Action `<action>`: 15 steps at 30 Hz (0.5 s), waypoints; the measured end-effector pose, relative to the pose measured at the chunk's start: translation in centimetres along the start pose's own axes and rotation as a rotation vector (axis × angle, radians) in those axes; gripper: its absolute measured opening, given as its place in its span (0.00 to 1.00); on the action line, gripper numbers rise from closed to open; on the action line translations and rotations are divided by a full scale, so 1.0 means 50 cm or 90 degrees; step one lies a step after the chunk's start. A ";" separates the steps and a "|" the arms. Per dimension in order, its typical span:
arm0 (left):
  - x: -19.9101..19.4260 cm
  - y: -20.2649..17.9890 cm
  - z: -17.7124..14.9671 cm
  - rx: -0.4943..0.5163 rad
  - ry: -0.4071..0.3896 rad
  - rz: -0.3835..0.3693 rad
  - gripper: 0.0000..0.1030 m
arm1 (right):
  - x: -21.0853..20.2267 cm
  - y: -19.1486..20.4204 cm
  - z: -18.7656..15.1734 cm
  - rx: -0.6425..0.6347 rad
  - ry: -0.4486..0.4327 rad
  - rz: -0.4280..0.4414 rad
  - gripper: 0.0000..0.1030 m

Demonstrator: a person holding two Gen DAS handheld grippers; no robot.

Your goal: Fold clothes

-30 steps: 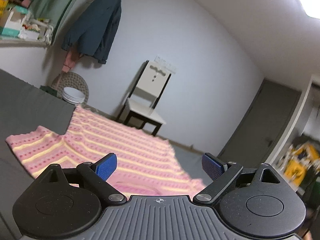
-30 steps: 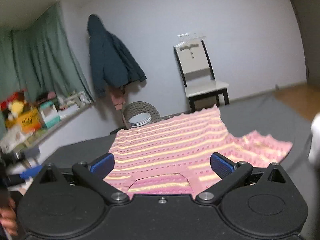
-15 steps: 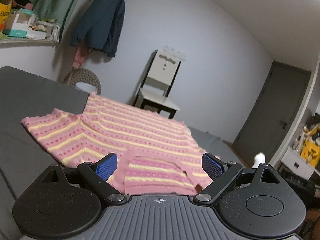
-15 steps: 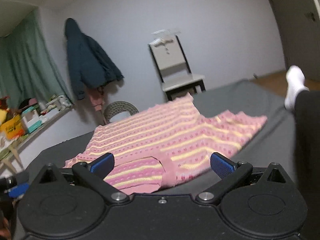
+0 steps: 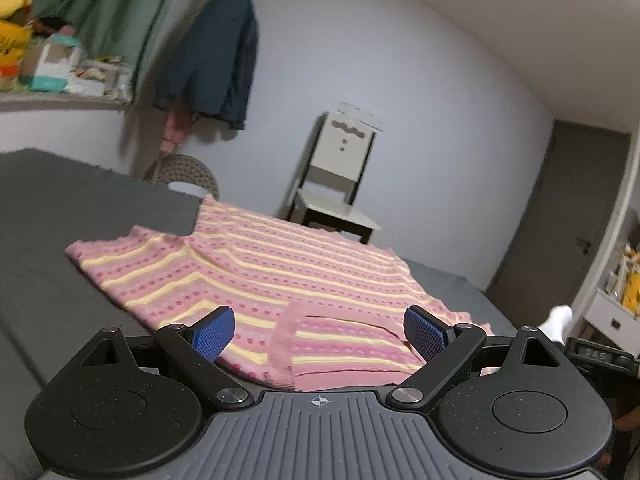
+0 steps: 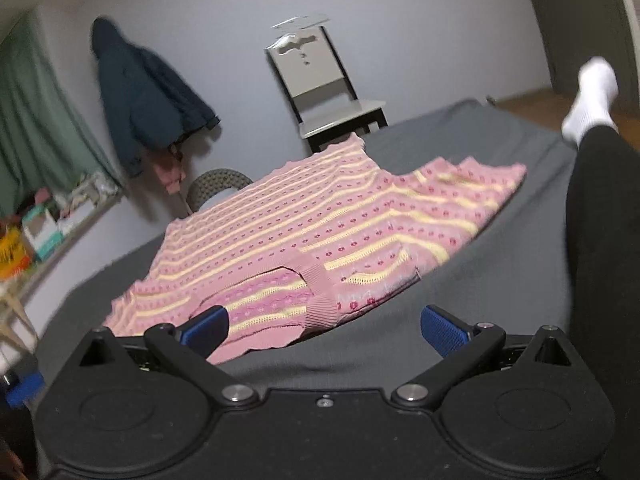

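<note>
Both grippers have come lower and closer to the sweater (image 5: 280,268) than a second ago, and now its neck end fills the space in front of them. Since then a leg (image 6: 600,216) in black with a white sock (image 6: 592,96) has come into the right view.

The sweater is pink with yellow stripes and little red dots. It lies flat on the grey bed (image 5: 60,208), with its collar (image 5: 284,344) nearest the cameras. One sleeve (image 5: 132,256) sticks out to the left in the left view, and the other sleeve (image 6: 472,188) sticks out to the right in the right view.

The left gripper (image 5: 320,334) has its blue fingers (image 5: 212,334) wide apart. They sit just over the collar end and hold nothing.

The right gripper (image 6: 324,330) is wide apart too and holds nothing. Its left finger is over the edge of the sweater near the collar (image 6: 316,292). Its right finger is over bare bed (image 6: 500,280).

Behind the bed stands a chair (image 5: 340,184) by the wall. A dark coat (image 5: 216,48) hangs up to the left, next to a green curtain (image 5: 116,4). A shelf (image 5: 52,92) with boxes is below the curtain
</note>
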State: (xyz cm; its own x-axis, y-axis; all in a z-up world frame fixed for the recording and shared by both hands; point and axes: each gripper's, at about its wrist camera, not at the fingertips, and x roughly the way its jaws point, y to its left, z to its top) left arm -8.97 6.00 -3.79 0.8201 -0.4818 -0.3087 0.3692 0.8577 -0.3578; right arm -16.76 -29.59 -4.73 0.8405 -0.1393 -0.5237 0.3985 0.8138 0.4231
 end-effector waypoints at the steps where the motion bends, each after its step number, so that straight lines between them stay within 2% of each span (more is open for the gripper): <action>1: 0.003 0.008 -0.004 -0.009 0.006 0.007 0.89 | 0.004 -0.002 -0.001 0.011 0.003 0.002 1.00; 5: 0.012 0.051 -0.011 -0.073 0.018 0.034 0.89 | 0.022 -0.010 -0.003 0.056 0.014 0.009 1.00; 9: 0.015 0.087 -0.013 -0.139 0.005 0.052 0.89 | 0.036 0.001 -0.004 0.048 0.036 0.005 1.00; 11: 0.019 0.094 -0.017 -0.153 0.002 0.057 0.89 | 0.039 0.004 -0.004 0.046 0.045 0.005 1.00; 15: 0.035 0.086 -0.022 -0.139 0.017 0.059 0.89 | 0.047 0.011 -0.005 0.042 0.063 0.005 1.00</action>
State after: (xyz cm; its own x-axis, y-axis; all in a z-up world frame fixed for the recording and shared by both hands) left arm -6.41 8.65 -6.84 0.8328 -0.4105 -0.3713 0.1875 0.8404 -0.5085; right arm -14.64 -29.35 -5.90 0.8049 -0.0736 -0.5889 0.4175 0.7754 0.4737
